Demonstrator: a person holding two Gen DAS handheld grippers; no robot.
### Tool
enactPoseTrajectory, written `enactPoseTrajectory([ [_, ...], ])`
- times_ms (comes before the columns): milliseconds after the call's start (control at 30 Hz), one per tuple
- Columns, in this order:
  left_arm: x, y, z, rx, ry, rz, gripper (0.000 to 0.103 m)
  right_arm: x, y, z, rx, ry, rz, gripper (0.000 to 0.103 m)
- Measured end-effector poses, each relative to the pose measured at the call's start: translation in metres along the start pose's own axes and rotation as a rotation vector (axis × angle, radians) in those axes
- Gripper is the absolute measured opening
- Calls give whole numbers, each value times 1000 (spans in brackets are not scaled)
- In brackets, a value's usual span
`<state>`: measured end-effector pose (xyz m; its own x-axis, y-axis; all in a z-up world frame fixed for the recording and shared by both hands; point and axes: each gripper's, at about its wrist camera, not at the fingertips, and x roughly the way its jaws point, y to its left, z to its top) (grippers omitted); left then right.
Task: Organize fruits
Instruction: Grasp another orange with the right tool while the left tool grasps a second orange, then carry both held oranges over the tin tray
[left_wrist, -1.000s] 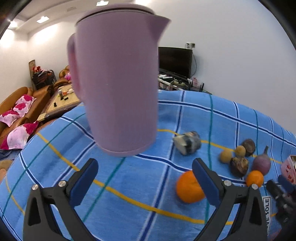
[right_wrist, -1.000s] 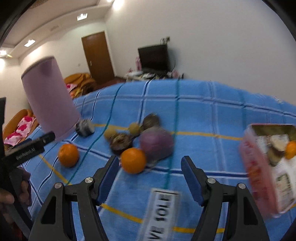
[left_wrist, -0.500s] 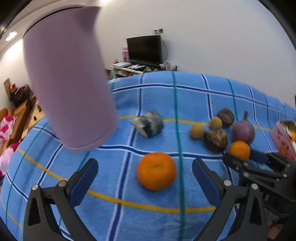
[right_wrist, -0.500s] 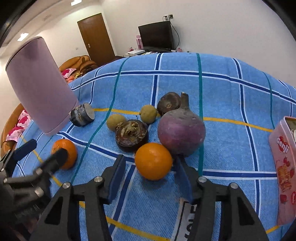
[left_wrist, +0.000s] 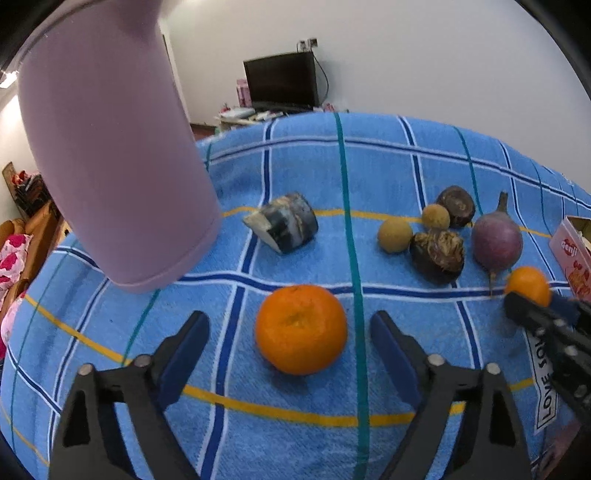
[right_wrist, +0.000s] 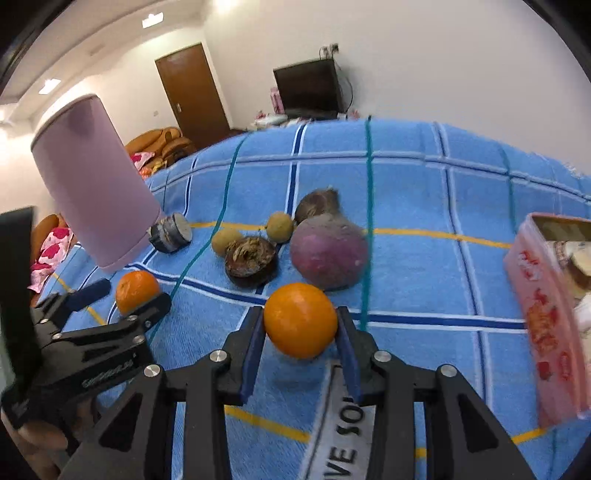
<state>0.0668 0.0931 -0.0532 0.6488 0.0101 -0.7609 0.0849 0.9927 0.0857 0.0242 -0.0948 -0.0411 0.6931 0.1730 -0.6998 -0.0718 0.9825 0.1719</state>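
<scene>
Two oranges lie on a blue checked cloth. The left orange sits between the fingers of my left gripper. Its jaws are closing and the pads stand apart from the peel. The right orange is between the blue pads of my right gripper, whose jaws are closing and press on both its sides. Behind it lie a purple round root, a dark brown fruit and two small yellow-brown fruits. In the right wrist view my left gripper flanks the left orange.
A tall pink jug stands at the left, close to my left gripper. A dark short cylinder lies beside it. A pink snack box stands open at the right. A television and sofas are beyond the table.
My left gripper has swung right from the jug to straddle the left orange, and its jaws have narrowed. My right gripper's jaws have come in onto the right orange.
</scene>
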Motion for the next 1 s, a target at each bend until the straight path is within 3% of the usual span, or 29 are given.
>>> enactPoseTrajectory([
  [133, 5, 2, -2, -7, 31, -35, 76, -23, 6, -3, -68, -108, -59, 40],
  [300, 3, 0, -3, -3, 24, -100, 50, -38, 10, -8, -96, -173, -85, 40],
  [467, -8, -4, -4, -1, -22, -101, 49, -44, 7, -9, -76, -201, -89, 40],
  [633, -37, -6, -4, -22, -201, -63, 49, -55, 13, -12, -89, -285, -135, 40],
  [767, -50, -6, -3, -48, -291, -44, 49, -66, 17, -14, -132, -373, -218, 40],
  [1000, -53, -5, -2, -61, -333, -3, 49, -66, 15, -11, -123, -371, -220, 40],
])
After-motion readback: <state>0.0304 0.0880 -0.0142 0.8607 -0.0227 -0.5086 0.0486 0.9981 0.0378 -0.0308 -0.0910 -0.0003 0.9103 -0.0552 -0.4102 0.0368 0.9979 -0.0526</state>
